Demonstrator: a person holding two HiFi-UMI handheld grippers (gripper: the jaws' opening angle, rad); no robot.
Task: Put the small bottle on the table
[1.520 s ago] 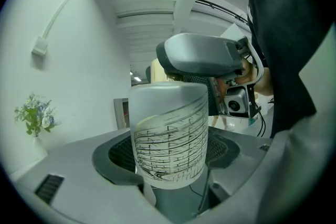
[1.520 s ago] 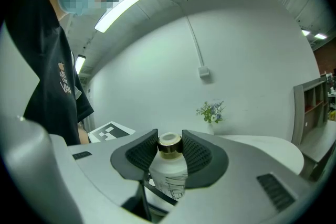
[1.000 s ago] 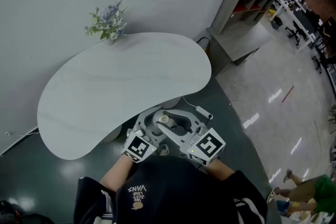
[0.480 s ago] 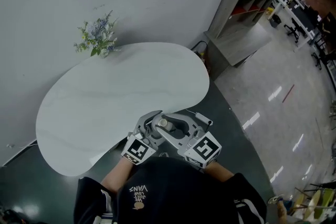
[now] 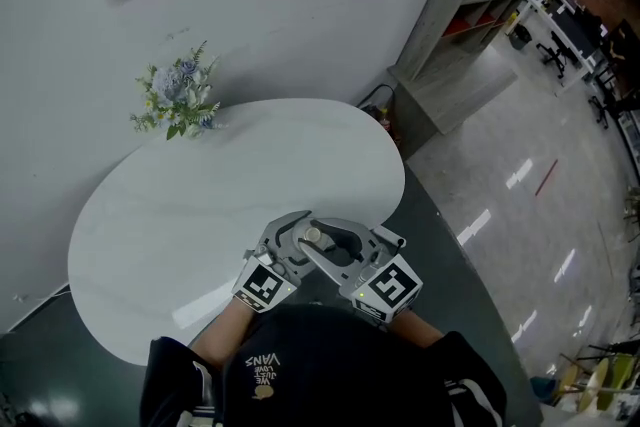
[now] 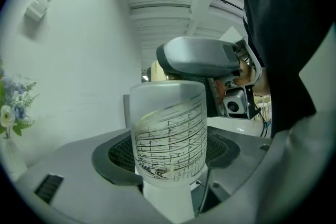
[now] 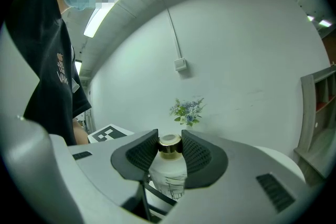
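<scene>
while my left tongs [image 6: 169, 153] clench the bottle [image 5: 313, 235] round its printed body, my right tongs [image 7: 169, 153] pinch its gold cap [image 7: 169, 145]. so the bottle is held between both tongs, close in front of me, at the near edge of the white table [image 5: 200, 205]. flowers [image 5: 178, 103] stand at the table's far edge by the wall.

The head view looks steeply down onto the table [image 5: 150, 215]. Each gripper view looks closely along its own jaws. All three share the small bottle [image 5: 312, 235] and the flowers [image 5: 175, 100].
</scene>
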